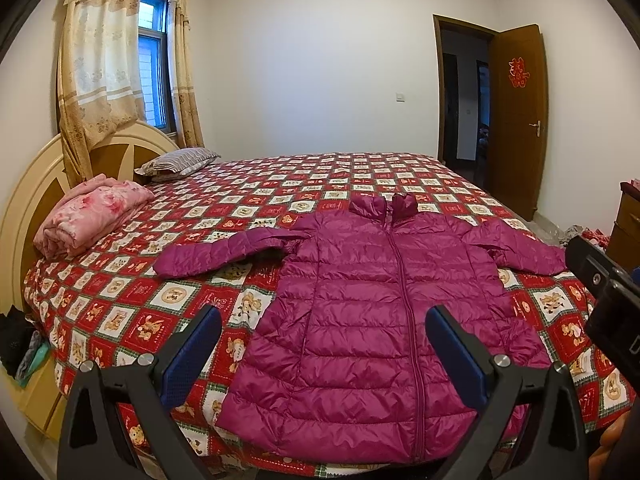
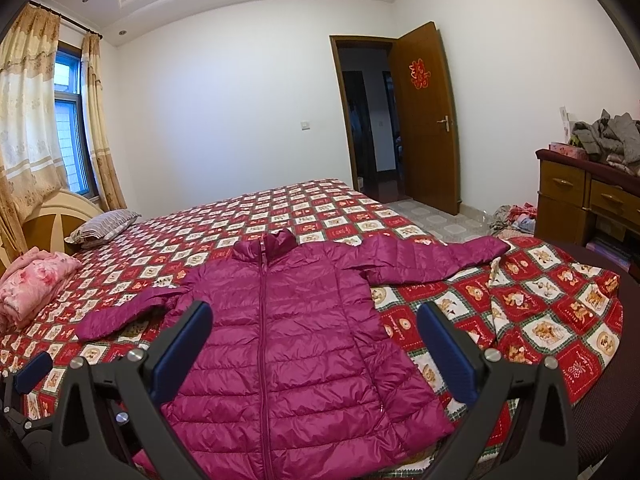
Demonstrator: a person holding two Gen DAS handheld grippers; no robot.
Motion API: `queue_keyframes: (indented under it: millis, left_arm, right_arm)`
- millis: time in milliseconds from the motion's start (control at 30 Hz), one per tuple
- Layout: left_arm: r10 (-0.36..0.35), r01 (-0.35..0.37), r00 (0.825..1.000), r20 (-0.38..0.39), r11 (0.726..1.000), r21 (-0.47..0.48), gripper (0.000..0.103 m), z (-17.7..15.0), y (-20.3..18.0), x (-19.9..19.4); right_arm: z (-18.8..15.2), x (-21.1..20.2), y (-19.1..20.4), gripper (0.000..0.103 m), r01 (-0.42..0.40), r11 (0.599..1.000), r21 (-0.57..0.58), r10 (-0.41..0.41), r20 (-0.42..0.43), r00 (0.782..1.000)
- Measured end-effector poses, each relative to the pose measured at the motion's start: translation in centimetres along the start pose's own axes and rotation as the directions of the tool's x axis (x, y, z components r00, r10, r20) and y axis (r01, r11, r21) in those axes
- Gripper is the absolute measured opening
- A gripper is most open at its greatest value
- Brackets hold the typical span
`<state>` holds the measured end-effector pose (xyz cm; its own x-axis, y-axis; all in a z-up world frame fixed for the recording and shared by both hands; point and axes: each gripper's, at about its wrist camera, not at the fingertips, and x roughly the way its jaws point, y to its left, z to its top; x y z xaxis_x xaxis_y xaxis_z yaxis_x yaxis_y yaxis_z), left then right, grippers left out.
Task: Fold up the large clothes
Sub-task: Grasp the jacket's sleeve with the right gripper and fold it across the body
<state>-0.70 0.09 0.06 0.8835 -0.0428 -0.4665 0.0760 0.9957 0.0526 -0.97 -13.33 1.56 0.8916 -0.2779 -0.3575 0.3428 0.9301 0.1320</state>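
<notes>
Bed [image 1: 280, 184] covered by red checked bear-print sheet. Pink folded blanket [image 1: 92, 214] seen at left of frame, striped pillow [image 1: 176, 164] behind it, against headboard [image 1: 36, 188]. Curtains [image 1: 100, 64] and window [image 1: 154, 52] at upper left. Open wooden door [image 1: 518, 112] at right, red paper cutting [image 1: 517, 73] stuck on it. Dresser [image 2: 580, 196] at right edge, grey clothes [image 2: 608, 136] piled on top.
</notes>
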Motion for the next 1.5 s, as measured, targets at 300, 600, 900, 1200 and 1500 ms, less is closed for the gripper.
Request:
queue_keyframes:
  millis: [300,600,900,1200,1500]
  left_arm:
    - [-0.071,0.071,0.996,-0.063,0.997,0.008,0.102,-0.7,-0.6,3.4]
    - [-0.144,0.143,0.987,-0.075,0.990,-0.018,0.102,-0.1,-0.2,7.5]
    - [-0.130,0.128,0.991,-0.033,0.991,-0.041,0.102,4.4,2.5,12.9]
    - [-0.109,0.084,0.989,-0.104,0.973,-0.216,0.102,6.6,8.2,23.8]
    - [-0.001,-0.023,0.991,-0.135,0.984,-0.175,0.102,5.3,9.6,31.5]
  right_arm:
    - [-1.7,3.4,-2.2,0.103,0.040,0.998,0.038,-0.037,-0.076,0.996]
    - [-2.1,7.3,-7.4,0.103,0.168,0.976,0.137,-0.147,-0.151,0.977]
    - [2.8,10.7,-15.8,0.103,0.241,0.936,0.255,-0.217,-0.119,0.969]
    - [5.7,21.4,-27.6,0.089,0.448,0.856,0.258,-0.387,-0.255,0.886]
    - [3.5,29.7,-34.8,0.081,0.575,0.755,0.316,-0.430,-0.424,0.797]
